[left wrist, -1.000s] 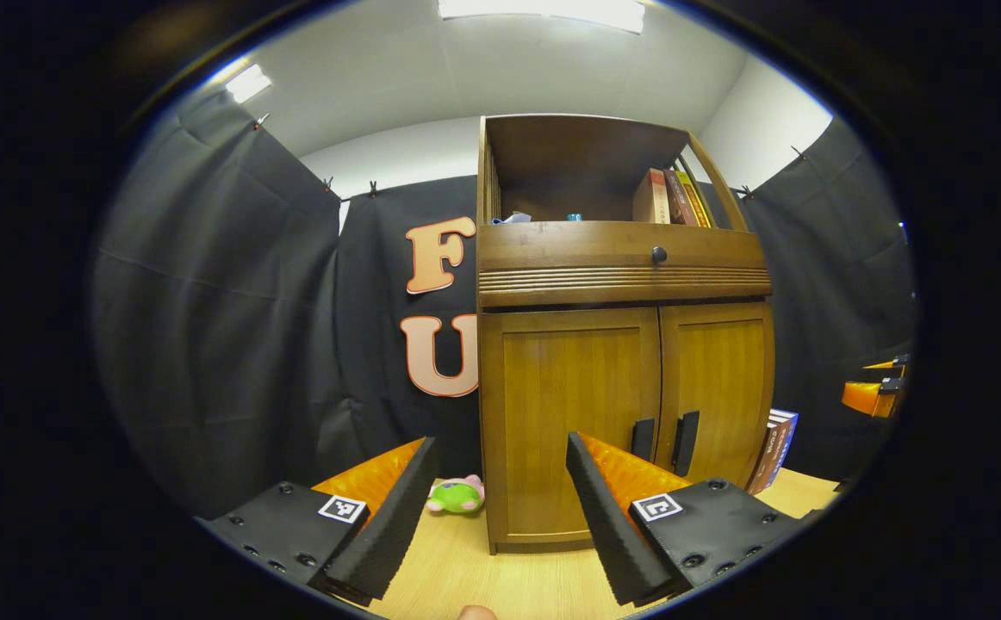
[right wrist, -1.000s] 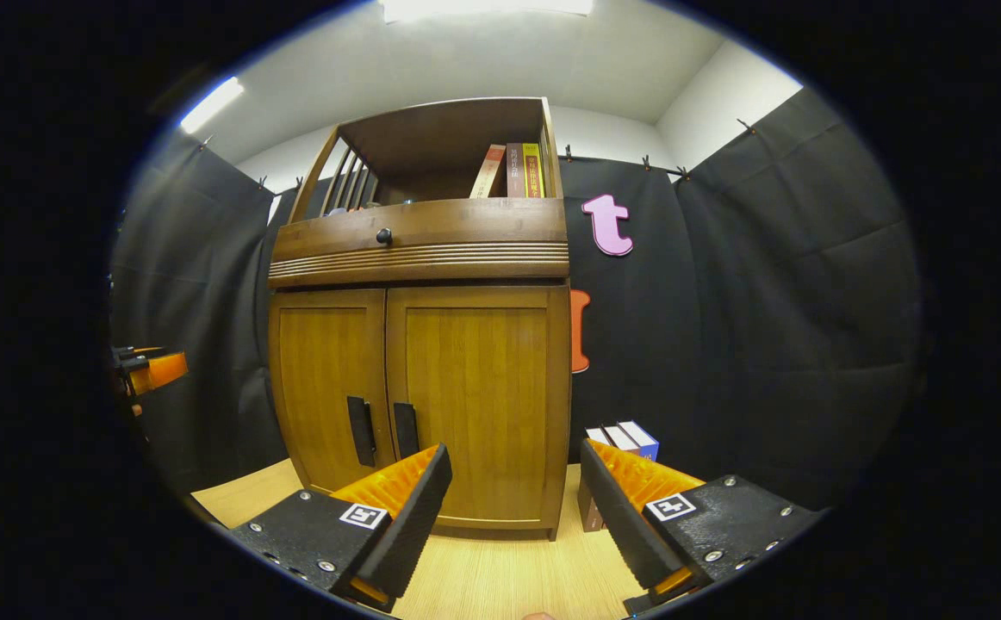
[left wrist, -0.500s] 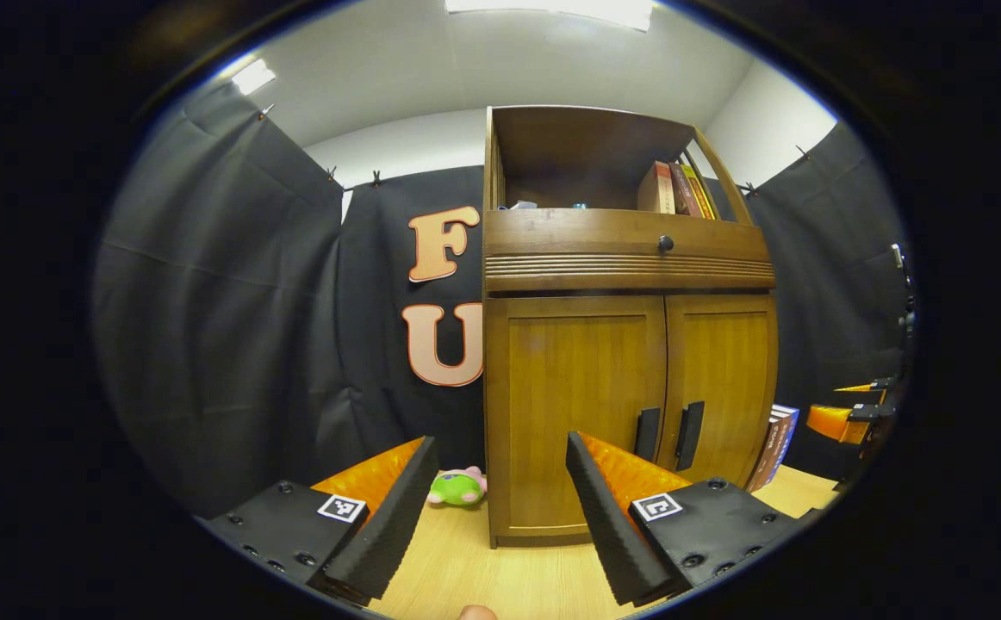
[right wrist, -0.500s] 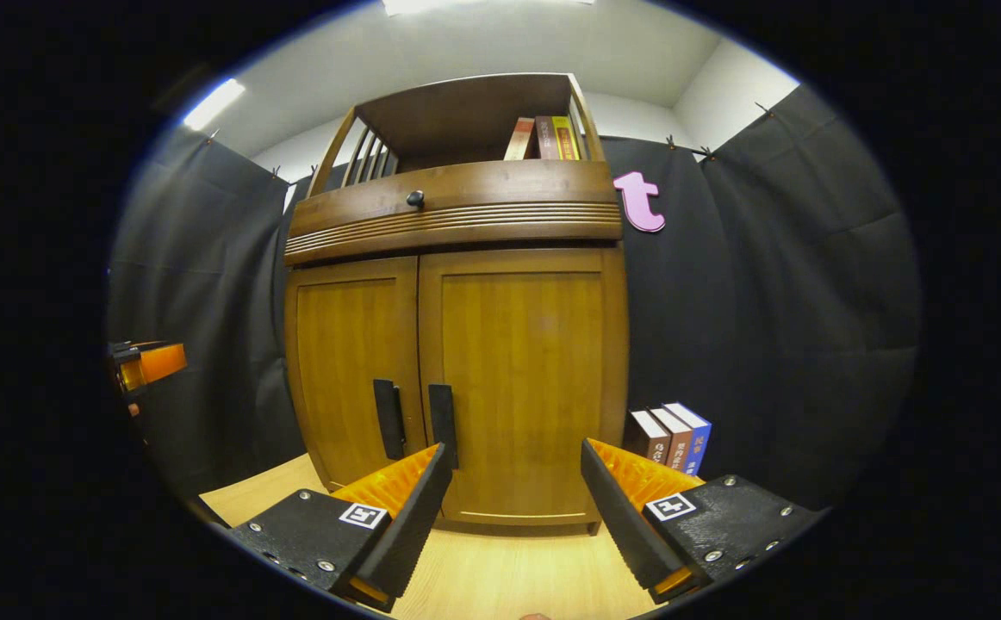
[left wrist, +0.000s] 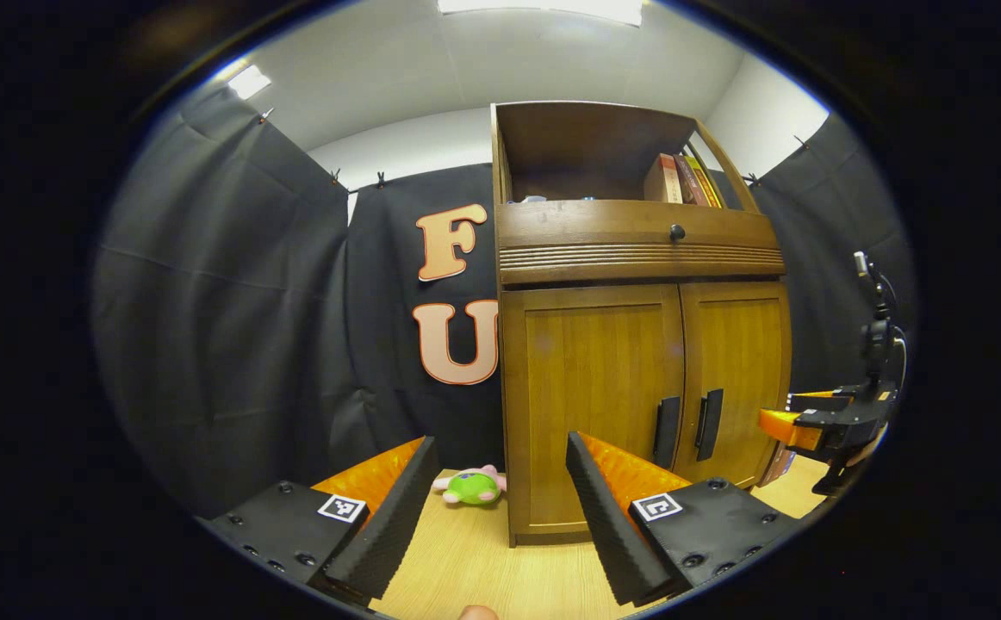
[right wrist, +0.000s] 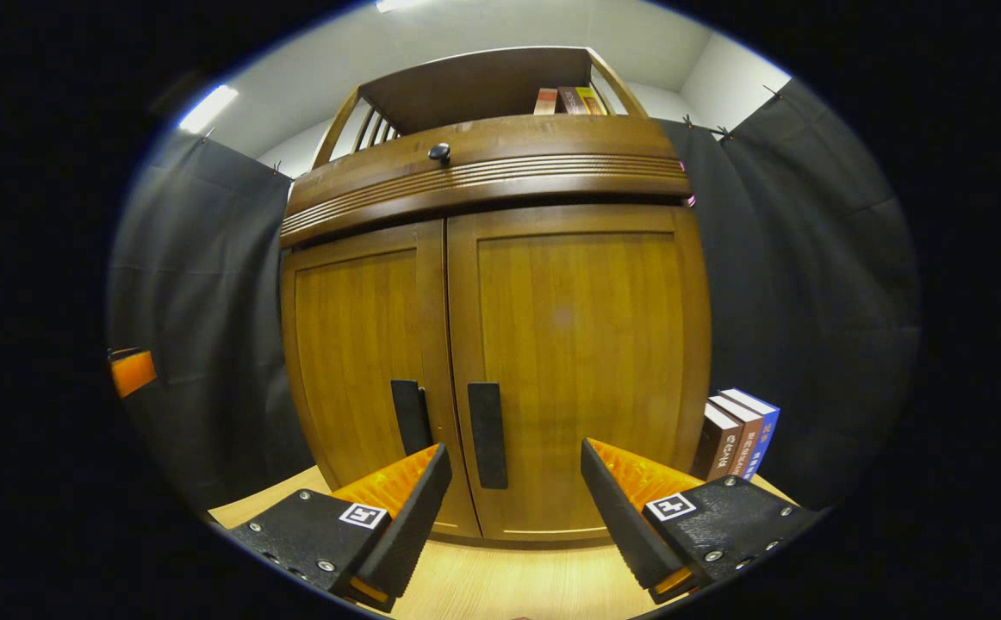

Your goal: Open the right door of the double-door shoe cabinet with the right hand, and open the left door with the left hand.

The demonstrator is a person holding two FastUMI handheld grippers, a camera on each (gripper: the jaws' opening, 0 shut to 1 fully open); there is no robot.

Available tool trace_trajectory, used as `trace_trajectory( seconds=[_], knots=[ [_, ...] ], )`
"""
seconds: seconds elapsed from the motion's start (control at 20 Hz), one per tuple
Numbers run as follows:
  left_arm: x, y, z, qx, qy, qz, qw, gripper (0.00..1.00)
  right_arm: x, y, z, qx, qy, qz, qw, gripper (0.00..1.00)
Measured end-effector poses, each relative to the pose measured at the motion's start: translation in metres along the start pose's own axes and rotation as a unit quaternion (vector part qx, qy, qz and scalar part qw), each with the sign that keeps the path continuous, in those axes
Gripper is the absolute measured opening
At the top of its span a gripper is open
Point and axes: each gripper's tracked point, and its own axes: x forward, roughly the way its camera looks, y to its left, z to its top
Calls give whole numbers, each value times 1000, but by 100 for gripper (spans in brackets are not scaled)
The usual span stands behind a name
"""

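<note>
On the pale tabletop (right wrist: 500,585) the shoe cabinet (right wrist: 500,344) stood mid-frame, both doors closed, with the right tongs (right wrist: 513,508) gaping just before its right door's handle (right wrist: 487,435) and the left tongs (left wrist: 496,508) likewise apart.

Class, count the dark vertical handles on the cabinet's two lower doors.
2: the left door handle and the right door handle, side by side at the middle seam. Both doors are shut.

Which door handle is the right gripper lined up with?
The right door's handle: it sits between the open right gripper fingers; the left door's handle lies outside them.
</note>
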Motion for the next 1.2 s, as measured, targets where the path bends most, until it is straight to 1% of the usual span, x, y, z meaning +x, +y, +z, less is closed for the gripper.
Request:
trace_trajectory(
  seconds=[0.05,0.1,0.2,0.3,0.35,0.4,0.45,0.5,0.55,0.6,0.7,0.75,0.85,0.9,0.95,1.0,1.2],
  knots=[
    [1,0,-1,0,1,0,1000,95,10,2,-2,-4,2,-1,1000,94],
    [2,2,-2,1,1,2,1000,96,21,2,-6,-8,6,-6,1000,94],
    [3,3,-3,3,2,3,1000,96,44,-3,-13,-18,4,-22,1000,93],
    [1,3,-3,2,3,2,1000,96,59,-2,-16,-26,1,-30,999,93],
    [1,2,-1,3,3,1,1000,96,66,-1,-20,-25,4,-31,999,100],
    [-1,3,-2,4,3,1,1000,96,73,3,-25,-21,9,-25,999,91],
    [-1,4,-2,4,3,1,1000,96,78,6,-28,-18,14,-23,999,89],
    [-2,5,-2,4,3,1,1000,96,83,7,-30,-15,16,-24,999,82],
    [-2,5,-1,4,2,2,1000,96,84,9,-31,-13,16,-25,999,79],
    [-2,6,0,4,1,2,1000,96,88,10,-32,-11,15,-25,1000,84],
    [-3,8,-2,3,2,3,1000,95,96,16,-32,-8,16,-23,1000,57],
    [-2,9,-3,2,4,3,1000,95,98,17,-34,-6,19,-25,999,65],
    [-1,11,-6,1,9,5,1000,95,103,16,-40,-5,27,-29,999,60],
    [-1,13,-9,0,12,7,1000,95,105,15,-43,-4,32,-30,999,53],
    [-1,16,-10,-1,15,9,1000,96,107,15,-46,-1,36,-31,999,51],
    [-1,16,-12,-1,17,9,1000,96,108,14,-48,3,38,-32,999,46],
    [-3,16,-10,3,16,8,1000,96,111,13,-52,14,42,-31,999,38]
  ],
)
